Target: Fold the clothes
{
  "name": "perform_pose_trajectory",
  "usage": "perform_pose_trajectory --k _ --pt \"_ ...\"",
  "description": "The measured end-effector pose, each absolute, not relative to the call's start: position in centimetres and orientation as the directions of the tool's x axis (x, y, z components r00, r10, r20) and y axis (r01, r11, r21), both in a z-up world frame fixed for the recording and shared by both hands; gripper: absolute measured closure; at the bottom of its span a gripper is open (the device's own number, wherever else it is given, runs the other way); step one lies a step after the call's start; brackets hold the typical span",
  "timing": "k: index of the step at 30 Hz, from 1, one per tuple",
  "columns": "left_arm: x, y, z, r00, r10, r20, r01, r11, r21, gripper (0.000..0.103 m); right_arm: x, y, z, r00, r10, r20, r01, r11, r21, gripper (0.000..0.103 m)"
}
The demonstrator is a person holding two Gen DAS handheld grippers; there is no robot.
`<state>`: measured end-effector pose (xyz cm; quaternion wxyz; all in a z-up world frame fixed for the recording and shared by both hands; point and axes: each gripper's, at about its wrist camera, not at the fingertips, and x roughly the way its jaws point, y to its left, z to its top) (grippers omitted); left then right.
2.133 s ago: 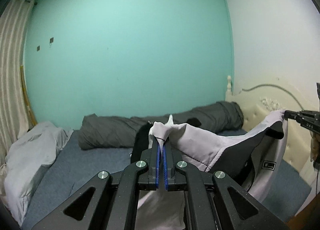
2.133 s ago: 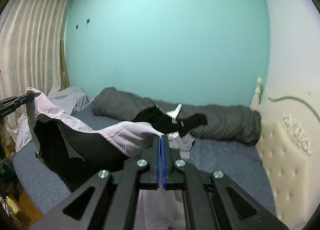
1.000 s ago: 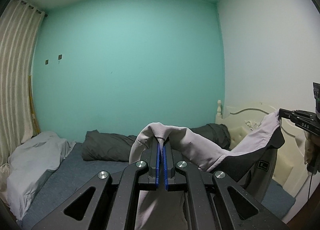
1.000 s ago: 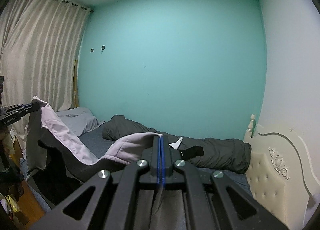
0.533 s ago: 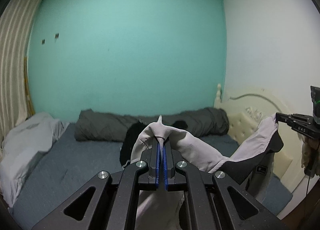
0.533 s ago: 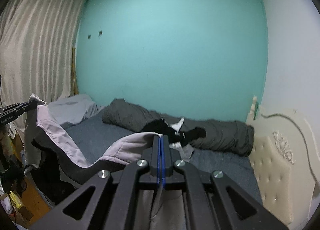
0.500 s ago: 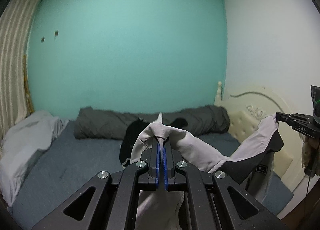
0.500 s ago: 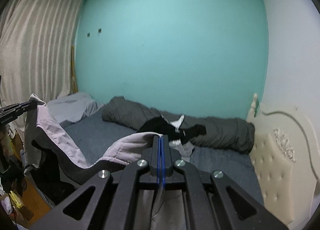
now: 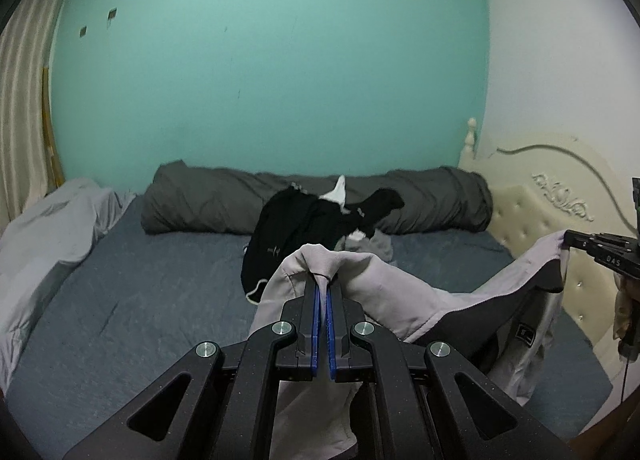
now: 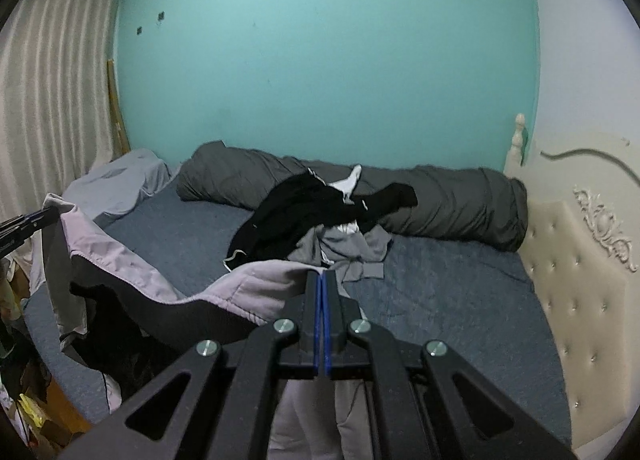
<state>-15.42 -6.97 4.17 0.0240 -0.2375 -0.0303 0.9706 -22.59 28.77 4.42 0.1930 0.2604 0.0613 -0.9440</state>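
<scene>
Bedroom w/ teal wall, blue bed (image 9: 132,300) below you. L gripper (image 9: 321,292) and R gripper (image 10: 321,280) are each clenched on an edge of the lilac/dark-grey garment (image 9: 400,292), which hangs stretched between them above the mattress, not folded. Black/grey clothes pile (image 10: 316,216) sits crumpled mid-bed by the rolled duvet (image 10: 460,200). No folded stack visible, so most of the folding looks left.

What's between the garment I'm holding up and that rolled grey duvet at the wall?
A pile of black and grey clothes on the blue bedsheet, seen in both views.
</scene>
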Motion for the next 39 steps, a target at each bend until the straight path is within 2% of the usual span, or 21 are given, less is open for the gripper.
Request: perform_pose_trajectory --k 20,30,39 --pt "-32.1 -7.6 -7.8 -0.799 0.068 -0.597 -0.022 -0.996 -0.084 0.100 -37.8 28.1 -6.6 -0.725 -0.271 -0.633 0.349 -0.937 0.002 0.102" --pt "-39.6 -8.4 -16.1 -0.729 0.067 -0.681 0.004 -0.995 -0.102 0.100 -44.3 27.3 -14.3 -0.668 -0.240 -0.705 0.334 -0.943 0.004 0.102" --pt "-45.0 -8.3 -21.2 -0.691 0.056 -0.721 0.000 -0.997 -0.077 0.100 -49.6 26.2 -20.3 -0.623 -0.220 -0.751 0.328 -0.945 0.004 0.102"
